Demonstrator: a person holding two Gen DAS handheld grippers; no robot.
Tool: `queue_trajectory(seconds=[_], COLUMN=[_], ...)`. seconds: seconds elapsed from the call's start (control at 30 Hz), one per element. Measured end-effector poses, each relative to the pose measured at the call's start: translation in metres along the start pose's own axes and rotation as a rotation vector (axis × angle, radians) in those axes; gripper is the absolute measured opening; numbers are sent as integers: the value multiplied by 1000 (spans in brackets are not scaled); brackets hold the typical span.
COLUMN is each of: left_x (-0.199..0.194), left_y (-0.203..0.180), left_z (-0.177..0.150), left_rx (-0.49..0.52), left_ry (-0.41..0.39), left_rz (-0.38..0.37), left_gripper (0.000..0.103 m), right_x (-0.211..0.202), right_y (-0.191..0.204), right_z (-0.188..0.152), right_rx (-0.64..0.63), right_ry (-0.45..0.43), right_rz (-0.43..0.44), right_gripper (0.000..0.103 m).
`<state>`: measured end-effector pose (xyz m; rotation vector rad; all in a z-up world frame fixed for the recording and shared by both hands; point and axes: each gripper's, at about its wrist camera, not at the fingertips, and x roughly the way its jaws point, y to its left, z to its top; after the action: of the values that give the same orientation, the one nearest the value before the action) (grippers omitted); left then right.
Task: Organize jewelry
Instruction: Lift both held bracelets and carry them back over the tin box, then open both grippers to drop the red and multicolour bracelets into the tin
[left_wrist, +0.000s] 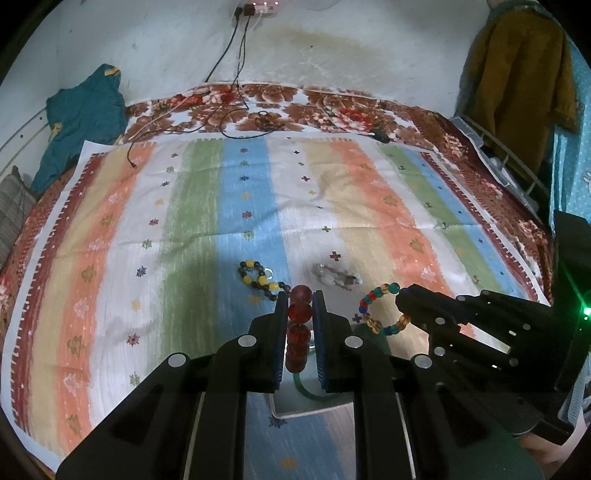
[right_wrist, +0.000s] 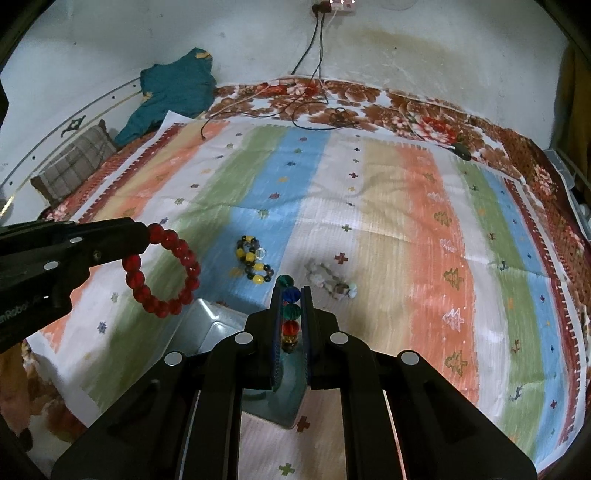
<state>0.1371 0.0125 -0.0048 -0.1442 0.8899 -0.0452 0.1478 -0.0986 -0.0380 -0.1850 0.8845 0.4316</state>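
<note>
- Left gripper (left_wrist: 300, 314): closed on the red bead bracelet (right_wrist: 162, 273); beads sit pinched in a row between the pads, the rest of the loop hangs free in the air above the bed.
- Right gripper (right_wrist: 291, 310): closed on the multicolour bead bracelet (left_wrist: 380, 310), also held clear of the striped sheet (left_wrist: 184, 206).
- A metal tray (right_wrist: 207, 317) lies just below both grippers, probably the place for the jewelry; contents mostly hidden.
- On the sheet, apart from each other: a yellow-and-black bead bracelet (right_wrist: 253, 264) and a pale bracelet (right_wrist: 330, 282), beyond the tray.
- Handling judgement: strung beads are light, hard and smooth, so they may roll or slip between the pads; the loop is floppy and will swing.
- Best hold looks like across two or three beads in line, as now, not on a single bead.
- Release low over the tray so the beads do not bounce out.
</note>
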Motion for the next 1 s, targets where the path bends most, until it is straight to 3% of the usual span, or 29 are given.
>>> queue_trajectory(seconds=[0.37, 0.53, 0.67, 1.0], left_x=[-13, -9, 1, 1], left_y=[-4, -5, 3, 21], left_z=[-14, -19, -19, -14], left_rx=[-8, -10, -25, -79], left_ry=[-5, 18, 39, 29], left_rz=[-16, -9, 39, 38], left_gripper=[13, 13, 13, 19], right_x=[-7, 0, 1, 8], right_y=[2, -4, -12, -22], right_z=[-16, -21, -21, -19], right_rx=[13, 52, 74, 95], right_ry=[20, 79, 77, 97], right_rz=[13, 25, 11, -18], right_gripper=[10, 11, 29, 36])
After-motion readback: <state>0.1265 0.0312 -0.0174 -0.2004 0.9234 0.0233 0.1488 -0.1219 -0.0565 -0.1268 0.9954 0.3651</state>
